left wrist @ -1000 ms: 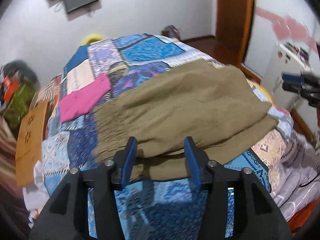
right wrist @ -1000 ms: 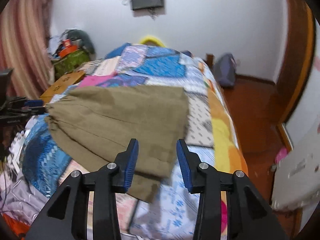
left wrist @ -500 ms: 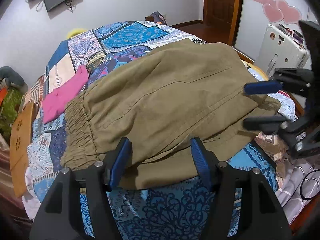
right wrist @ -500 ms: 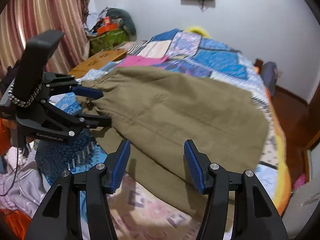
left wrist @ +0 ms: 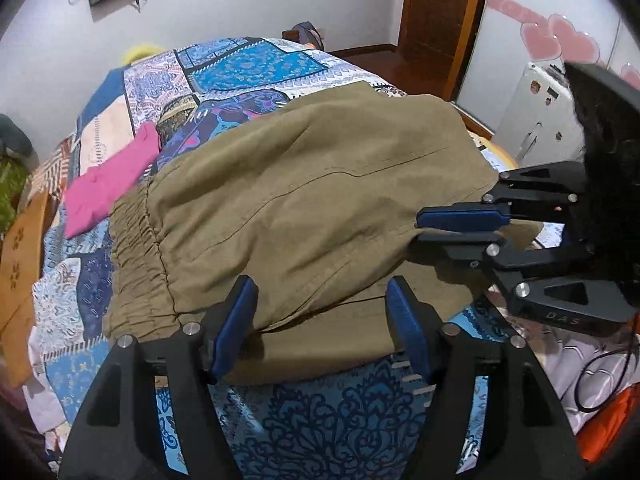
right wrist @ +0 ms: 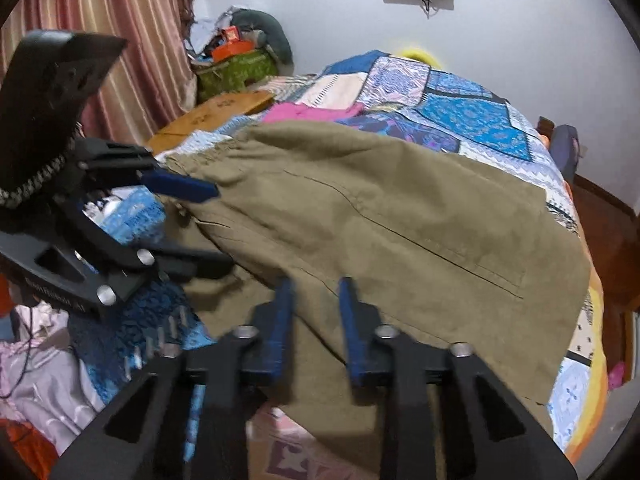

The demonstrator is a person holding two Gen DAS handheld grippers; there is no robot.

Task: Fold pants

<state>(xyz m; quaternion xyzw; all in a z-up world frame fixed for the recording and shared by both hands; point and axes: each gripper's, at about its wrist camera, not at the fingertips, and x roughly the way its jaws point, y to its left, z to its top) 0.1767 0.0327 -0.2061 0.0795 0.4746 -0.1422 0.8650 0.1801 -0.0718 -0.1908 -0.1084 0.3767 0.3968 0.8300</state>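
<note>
The olive-brown pants (left wrist: 304, 216) lie folded over on the patchwork bedspread (left wrist: 248, 68) of the bed, their gathered elastic waistband (left wrist: 136, 264) toward the pink cloth (left wrist: 108, 184) and their lower layer sticking out along the near edge. The left hand-held gripper (left wrist: 320, 320) hovers at that near edge with its blue fingers spread wide, nothing between them. The right hand-held gripper (right wrist: 314, 316) is narrowed, with pants fabric showing in the gap between its fingers, but I cannot tell whether it actually pinches the cloth.
</note>
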